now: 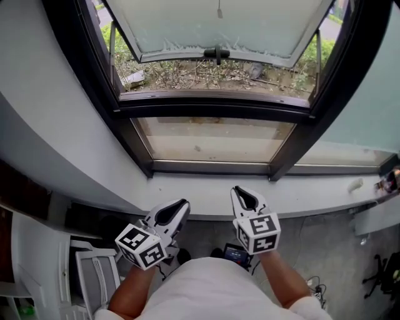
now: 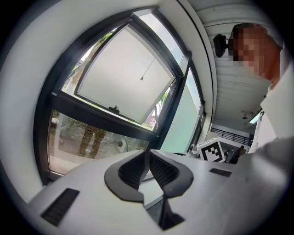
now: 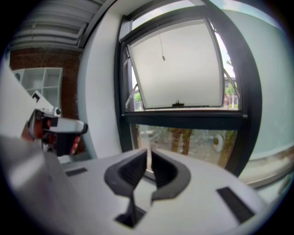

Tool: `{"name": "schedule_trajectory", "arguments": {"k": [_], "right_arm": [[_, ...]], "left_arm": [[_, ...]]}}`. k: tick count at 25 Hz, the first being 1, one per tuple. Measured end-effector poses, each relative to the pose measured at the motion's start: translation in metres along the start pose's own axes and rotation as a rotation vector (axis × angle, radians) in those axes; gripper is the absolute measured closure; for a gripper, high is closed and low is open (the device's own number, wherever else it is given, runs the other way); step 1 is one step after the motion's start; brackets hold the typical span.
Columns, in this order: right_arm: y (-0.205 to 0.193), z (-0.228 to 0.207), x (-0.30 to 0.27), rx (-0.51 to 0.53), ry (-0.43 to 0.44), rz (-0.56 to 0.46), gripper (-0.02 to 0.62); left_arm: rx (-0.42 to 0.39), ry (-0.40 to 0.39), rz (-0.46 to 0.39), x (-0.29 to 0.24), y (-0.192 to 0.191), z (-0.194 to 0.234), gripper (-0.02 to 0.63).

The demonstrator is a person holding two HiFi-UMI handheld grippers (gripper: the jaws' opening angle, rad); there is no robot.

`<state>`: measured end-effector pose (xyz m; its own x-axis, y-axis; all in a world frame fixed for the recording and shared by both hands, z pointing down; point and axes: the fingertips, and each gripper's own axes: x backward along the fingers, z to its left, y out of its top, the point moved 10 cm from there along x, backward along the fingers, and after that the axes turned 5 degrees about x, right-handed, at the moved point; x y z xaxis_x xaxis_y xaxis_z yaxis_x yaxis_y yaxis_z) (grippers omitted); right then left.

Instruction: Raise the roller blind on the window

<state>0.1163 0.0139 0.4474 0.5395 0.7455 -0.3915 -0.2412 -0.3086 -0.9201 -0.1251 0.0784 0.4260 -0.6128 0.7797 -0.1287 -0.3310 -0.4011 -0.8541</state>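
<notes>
Below the window in the head view, the left gripper [image 1: 181,205] and the right gripper [image 1: 236,189] hang side by side before the white painted sill [image 1: 325,190], touching nothing. Each is drawn in to a sliver of a gap and is empty. Above them the black metal window frame [image 1: 212,109] holds a lower clear pane and an upper sash tilted outward. The pale white roller blind [image 1: 187,25] covers that sash, well apart from both grippers, and its top is cut off by the picture edge. Only the tip of the thin pull cord [image 1: 219,11] shows.

In the left gripper view, the left gripper [image 2: 147,153] has its ribbed black pads almost meeting, with nothing between them. The blind [image 2: 128,87] fills the sash up ahead, the cord's small weight [image 2: 141,78] hanging before it. The gripper body hides the sill.

In the right gripper view, the right gripper [image 3: 149,153] is likewise pinched nearly closed and bare. The blind [image 3: 183,69] and cord [image 3: 163,58] stand beyond it. The shapes at the left edge are too blurred to name.
</notes>
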Motion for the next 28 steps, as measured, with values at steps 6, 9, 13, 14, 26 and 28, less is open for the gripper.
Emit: {"name": "schedule_trajectory", "arguments": {"k": [6, 9, 13, 14, 26, 28], "right_arm": [[-0.003, 0.012, 0.006, -0.010, -0.030, 0.005, 0.557], [-0.004, 0.016, 0.009, -0.011, -0.042, 0.009, 0.561], [-0.006, 0.021, 0.015, -0.002, -0.049, 0.014, 0.568], [-0.006, 0.022, 0.016, 0.000, -0.051, 0.015, 0.568], [-0.006, 0.029, 0.017, 0.046, -0.058, 0.034, 0.574], [-0.006, 0.030, 0.017, 0.050, -0.053, 0.035, 0.574]], "left_arm": [[0.000, -0.035, 0.027, 0.007, -0.003, 0.003, 0.555], [0.000, -0.048, 0.034, 0.009, -0.003, 0.003, 0.555], [-0.001, -0.061, 0.038, 0.012, -0.005, 0.001, 0.555], [-0.001, -0.064, 0.039, 0.013, -0.006, 0.000, 0.555], [-0.005, -0.073, 0.046, 0.015, -0.006, 0.000, 0.555], [-0.006, -0.073, 0.046, 0.015, -0.007, 0.001, 0.555]]}}
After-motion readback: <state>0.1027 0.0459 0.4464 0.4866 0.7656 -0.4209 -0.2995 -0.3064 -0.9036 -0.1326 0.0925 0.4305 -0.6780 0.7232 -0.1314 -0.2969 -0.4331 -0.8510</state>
